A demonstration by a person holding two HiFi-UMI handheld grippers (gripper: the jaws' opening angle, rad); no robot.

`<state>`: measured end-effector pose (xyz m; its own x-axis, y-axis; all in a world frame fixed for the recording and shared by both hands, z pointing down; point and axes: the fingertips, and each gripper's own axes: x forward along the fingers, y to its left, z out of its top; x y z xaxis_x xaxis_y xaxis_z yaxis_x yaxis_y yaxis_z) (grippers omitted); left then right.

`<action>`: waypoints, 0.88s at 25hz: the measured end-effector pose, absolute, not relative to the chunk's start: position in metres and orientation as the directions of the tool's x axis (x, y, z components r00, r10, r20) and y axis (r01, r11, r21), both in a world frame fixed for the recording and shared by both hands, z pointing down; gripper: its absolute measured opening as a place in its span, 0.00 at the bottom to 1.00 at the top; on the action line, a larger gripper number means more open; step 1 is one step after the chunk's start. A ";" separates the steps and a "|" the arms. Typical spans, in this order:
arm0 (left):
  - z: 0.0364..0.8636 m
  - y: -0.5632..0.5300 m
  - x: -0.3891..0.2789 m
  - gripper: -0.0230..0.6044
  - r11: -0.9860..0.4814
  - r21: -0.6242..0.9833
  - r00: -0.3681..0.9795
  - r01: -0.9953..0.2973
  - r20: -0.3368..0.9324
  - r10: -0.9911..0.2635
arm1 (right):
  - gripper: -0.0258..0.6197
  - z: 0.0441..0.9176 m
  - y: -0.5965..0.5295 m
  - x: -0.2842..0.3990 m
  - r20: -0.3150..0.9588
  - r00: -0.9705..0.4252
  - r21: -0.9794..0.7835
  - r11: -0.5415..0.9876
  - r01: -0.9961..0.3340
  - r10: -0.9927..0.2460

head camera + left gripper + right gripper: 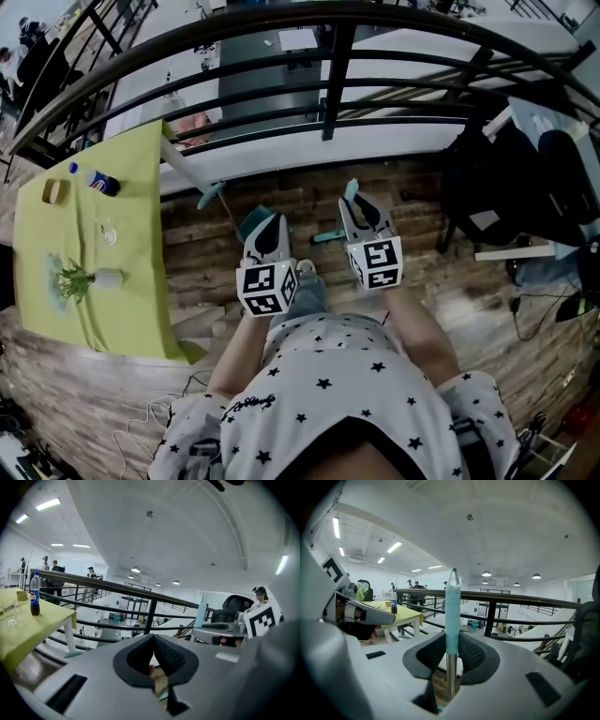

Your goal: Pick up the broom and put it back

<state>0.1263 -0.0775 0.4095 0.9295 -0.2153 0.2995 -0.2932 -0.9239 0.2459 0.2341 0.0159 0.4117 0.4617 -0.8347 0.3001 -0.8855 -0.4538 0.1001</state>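
Near, the right tool clamps the broom upright by its teal handle; the left tool, beside it, is closed on nothing. Best carry it steady and vertical, clear of the railing beyond.

table left, bottle on it | railing ahead | chair right | broom handle in right hand-held gripper

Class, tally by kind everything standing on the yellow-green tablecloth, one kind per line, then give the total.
Cola bottle: 1
Clear glass: 1
Small tan container: 1
White vase with green sprig: 1
Total: 4
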 end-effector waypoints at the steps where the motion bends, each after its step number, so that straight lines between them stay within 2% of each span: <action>1: 0.410 -0.083 0.135 0.05 -0.927 0.244 0.930 -0.286 0.302 -0.207 | 0.16 0.412 0.010 0.243 0.300 0.467 0.101 -0.459 -0.883 -0.832; 13: 0.423 -0.146 0.223 0.06 -0.934 0.250 0.936 -0.254 0.308 -0.172 | 0.16 0.434 -0.035 0.336 0.323 0.514 0.095 -0.513 -0.853 -0.795; 22: 0.442 -0.172 0.256 0.06 -0.920 0.278 0.926 -0.277 0.334 -0.178 | 0.16 0.467 -0.071 0.391 0.358 0.525 0.105 -0.526 -0.844 -0.772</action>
<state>0.2555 -0.1719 0.4425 0.9257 -0.1778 0.3339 -0.2768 -0.9200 0.2776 0.3914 -0.0711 0.4675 0.5254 -0.7720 0.3578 -0.8441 -0.5259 0.1046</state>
